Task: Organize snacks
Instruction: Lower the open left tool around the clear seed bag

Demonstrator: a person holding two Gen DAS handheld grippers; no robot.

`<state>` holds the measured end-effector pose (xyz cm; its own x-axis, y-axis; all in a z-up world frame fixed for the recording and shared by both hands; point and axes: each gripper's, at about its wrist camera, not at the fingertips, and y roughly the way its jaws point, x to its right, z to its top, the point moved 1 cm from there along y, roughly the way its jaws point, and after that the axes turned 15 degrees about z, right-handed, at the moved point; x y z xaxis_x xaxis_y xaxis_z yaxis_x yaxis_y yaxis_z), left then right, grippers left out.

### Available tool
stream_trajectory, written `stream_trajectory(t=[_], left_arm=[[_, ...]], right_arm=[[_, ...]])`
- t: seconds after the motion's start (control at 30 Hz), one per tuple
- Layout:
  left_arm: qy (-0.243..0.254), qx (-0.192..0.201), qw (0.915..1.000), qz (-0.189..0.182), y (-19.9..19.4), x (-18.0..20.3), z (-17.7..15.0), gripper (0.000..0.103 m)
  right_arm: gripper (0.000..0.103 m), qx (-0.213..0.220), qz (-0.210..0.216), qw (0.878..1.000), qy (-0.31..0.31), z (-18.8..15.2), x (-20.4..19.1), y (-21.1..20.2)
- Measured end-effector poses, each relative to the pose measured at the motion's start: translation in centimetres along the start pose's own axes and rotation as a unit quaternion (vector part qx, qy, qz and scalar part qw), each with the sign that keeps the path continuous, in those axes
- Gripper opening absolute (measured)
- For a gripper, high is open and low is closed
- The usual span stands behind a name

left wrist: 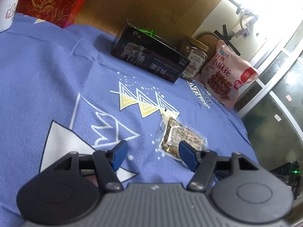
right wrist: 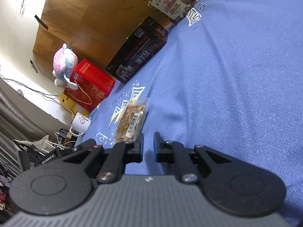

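Note:
A small clear-wrapped nut bar [left wrist: 180,138] lies on the blue cloth [left wrist: 47,75], just ahead of my left gripper [left wrist: 151,151], which is open and empty; its right fingertip sits in front of the bar's near end. The bar also shows in the right wrist view [right wrist: 130,121], just left of and beyond my right gripper [right wrist: 148,145], whose jaws stand nearly closed with a narrow gap and hold nothing. A black box [left wrist: 147,58], a jar of nuts [left wrist: 193,56] and a pink snack bag [left wrist: 225,71] stand at the back.
A red gift box [left wrist: 55,1] and a white enamel mug [left wrist: 7,11] stand at the far left. The table edge drops off at the right [left wrist: 246,132]. In the right wrist view a plush toy [right wrist: 64,64] and cables [right wrist: 56,138] lie beyond the table.

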<state>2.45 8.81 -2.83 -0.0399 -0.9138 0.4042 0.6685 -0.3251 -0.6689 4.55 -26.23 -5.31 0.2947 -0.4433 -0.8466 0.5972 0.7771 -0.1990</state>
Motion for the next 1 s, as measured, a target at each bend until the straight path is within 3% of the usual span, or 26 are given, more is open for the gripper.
stream_trajectory(t=[1.0], left_arm=[[0.015, -0.005, 0.9997, 0.018, -0.06, 0.87, 0.23, 0.062]], right_arm=[[0.013, 0.000, 0.001, 1.000, -0.004, -0.06, -0.08, 0.05]])
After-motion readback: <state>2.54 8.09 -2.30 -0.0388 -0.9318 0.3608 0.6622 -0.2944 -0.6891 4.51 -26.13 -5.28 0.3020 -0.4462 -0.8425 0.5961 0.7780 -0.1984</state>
